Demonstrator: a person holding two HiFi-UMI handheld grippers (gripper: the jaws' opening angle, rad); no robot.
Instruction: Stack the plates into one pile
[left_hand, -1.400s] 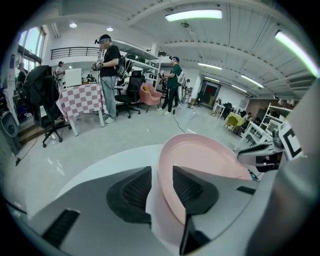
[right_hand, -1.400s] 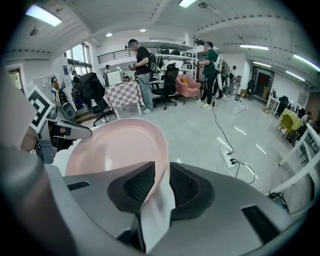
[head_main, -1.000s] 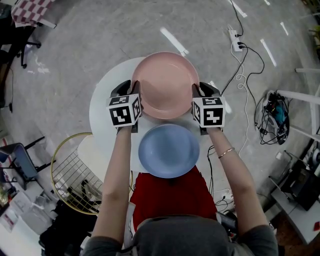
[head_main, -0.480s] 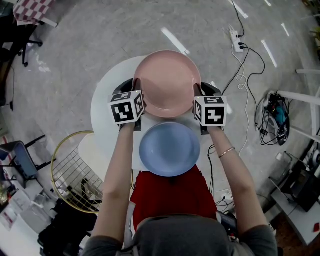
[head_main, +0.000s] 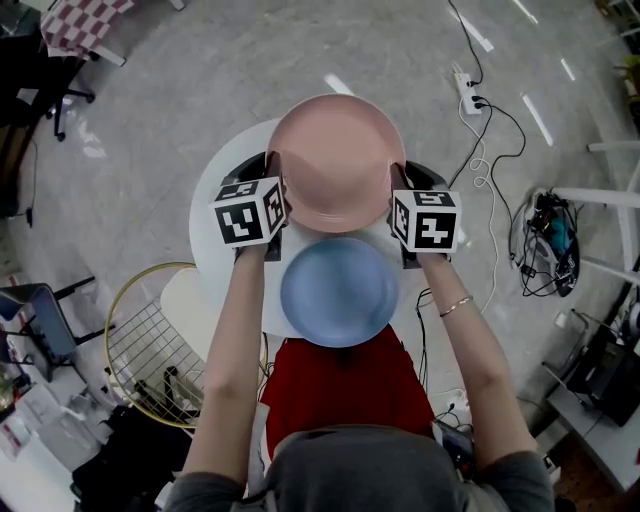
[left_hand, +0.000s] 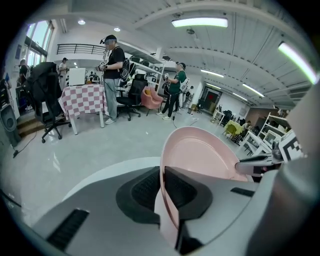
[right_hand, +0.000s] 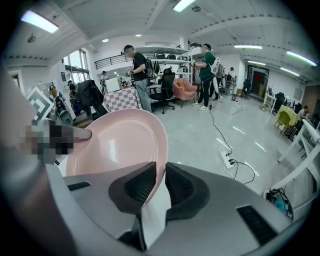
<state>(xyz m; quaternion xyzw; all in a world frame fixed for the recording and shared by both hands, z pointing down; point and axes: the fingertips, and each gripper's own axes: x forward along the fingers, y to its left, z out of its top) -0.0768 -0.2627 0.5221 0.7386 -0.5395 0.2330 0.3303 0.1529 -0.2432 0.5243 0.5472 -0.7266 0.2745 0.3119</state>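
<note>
L gripper (left_hand: 162, 192): jaws narrow, pads clamped on the left rim of the pink plate (left_hand: 200, 155). They had just been closing, w/ that rim between them. The rim ran edge-on through the gap, both black pads pressed against it.

R gripper (right_hand: 160, 187): same story, jaws narrow and pinched on the plate's right rim, the plate's bowl spreading off to the left of that frame.

So the pink plate sat gripped at two opposite sides, one gripper each, roughly level. In the head view it lay upper centre, partly over the far edge of the white round table (head_main: 222, 170). It looked raised off the top, though the gap under it couldn't be seen for sure.

The blue plate (head_main: 338, 292) lay flat on the table, centre of the head view, just below the pink one and nearer the person. Nothing was on it, and no gripper touched it.

Progress, as a judgement: early-mid. The grasp was done, but the stack wasn't; the two plates were side by side, not one pile. Left to do: bring the pink plate over the blue, centre it, lower it, then open both grippers. Only two plates showed, so prob. one placement would finish it.

Off the table, a wire basket (head_main: 150, 340) sat lower left and cables (head_main: 490, 150) ran upper right on the floor.
</note>
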